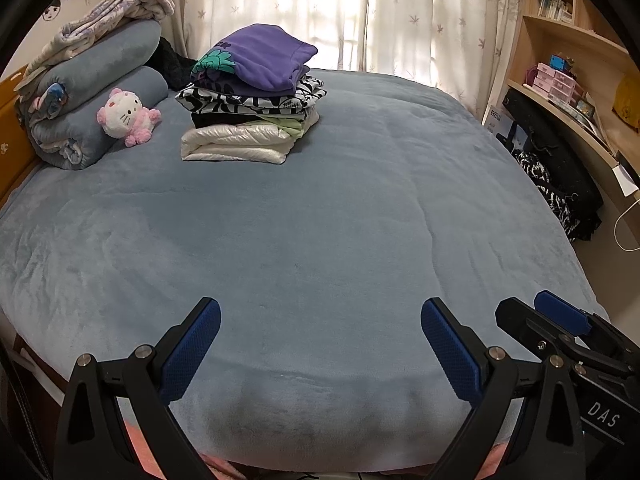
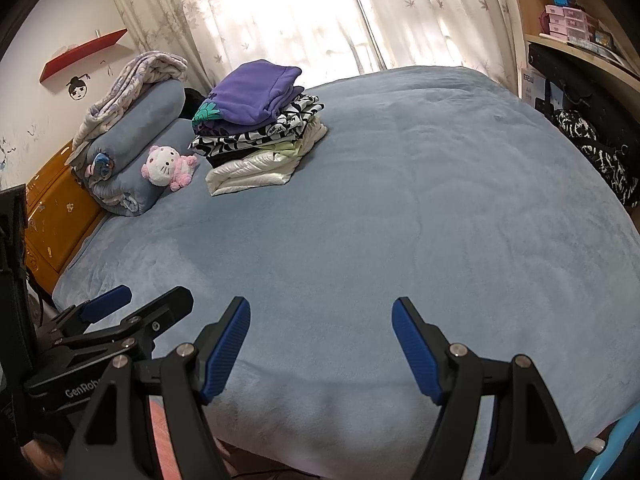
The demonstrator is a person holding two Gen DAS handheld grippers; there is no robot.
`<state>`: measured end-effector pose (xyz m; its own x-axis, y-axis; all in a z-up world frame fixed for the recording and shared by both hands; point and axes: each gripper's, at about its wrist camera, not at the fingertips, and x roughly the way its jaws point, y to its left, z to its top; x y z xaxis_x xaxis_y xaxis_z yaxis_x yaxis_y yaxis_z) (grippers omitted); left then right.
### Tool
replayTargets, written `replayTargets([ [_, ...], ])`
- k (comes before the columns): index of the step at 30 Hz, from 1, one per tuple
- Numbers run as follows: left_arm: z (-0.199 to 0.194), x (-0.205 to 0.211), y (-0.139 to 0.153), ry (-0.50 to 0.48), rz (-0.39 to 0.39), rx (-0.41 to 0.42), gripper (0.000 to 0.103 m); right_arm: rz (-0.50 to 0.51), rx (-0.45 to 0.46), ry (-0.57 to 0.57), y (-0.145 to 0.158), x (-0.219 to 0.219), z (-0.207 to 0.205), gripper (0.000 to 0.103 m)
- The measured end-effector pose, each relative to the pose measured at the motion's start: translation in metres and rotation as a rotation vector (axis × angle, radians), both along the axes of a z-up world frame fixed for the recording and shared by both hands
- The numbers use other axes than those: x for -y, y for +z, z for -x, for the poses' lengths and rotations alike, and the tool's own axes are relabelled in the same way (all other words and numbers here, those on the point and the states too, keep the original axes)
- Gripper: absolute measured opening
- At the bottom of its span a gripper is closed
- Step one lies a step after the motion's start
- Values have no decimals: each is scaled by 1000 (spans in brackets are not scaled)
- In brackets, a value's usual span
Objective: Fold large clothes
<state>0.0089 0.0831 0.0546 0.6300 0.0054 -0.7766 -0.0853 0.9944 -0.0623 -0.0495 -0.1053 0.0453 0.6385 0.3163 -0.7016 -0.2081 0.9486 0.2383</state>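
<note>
A stack of folded clothes (image 1: 250, 96) sits at the far left of the blue-grey bed (image 1: 320, 220), with a purple garment on top and a white one at the bottom. It also shows in the right wrist view (image 2: 260, 124). My left gripper (image 1: 320, 312) is open and empty over the bed's near edge. My right gripper (image 2: 322, 312) is open and empty beside it, and shows at the right of the left wrist view (image 1: 536, 312). The left gripper shows at the lower left of the right wrist view (image 2: 154, 298).
Rolled blue blankets (image 1: 92, 92) and a pink-and-white plush cat (image 1: 126, 114) lie at the headboard end. A wooden desk with shelves (image 1: 580, 80) stands right of the bed, with a black-and-white garment (image 1: 556, 196) hanging by it. Curtains (image 1: 360, 8) hang behind.
</note>
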Motion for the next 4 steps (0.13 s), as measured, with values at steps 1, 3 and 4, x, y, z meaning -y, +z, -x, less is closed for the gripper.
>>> replayTargets([
  [1,0,0,-1,0,-1,-1,99,0,-1,1,0,0,0,74],
  [3,-1,-1,-3,-2,-1,-6,99,-1,-2,-2,0,-1,1,74],
  [4,-2,-1,-4,-2,0,-9,99,-2,-4,-3,-1,-1,2,74],
])
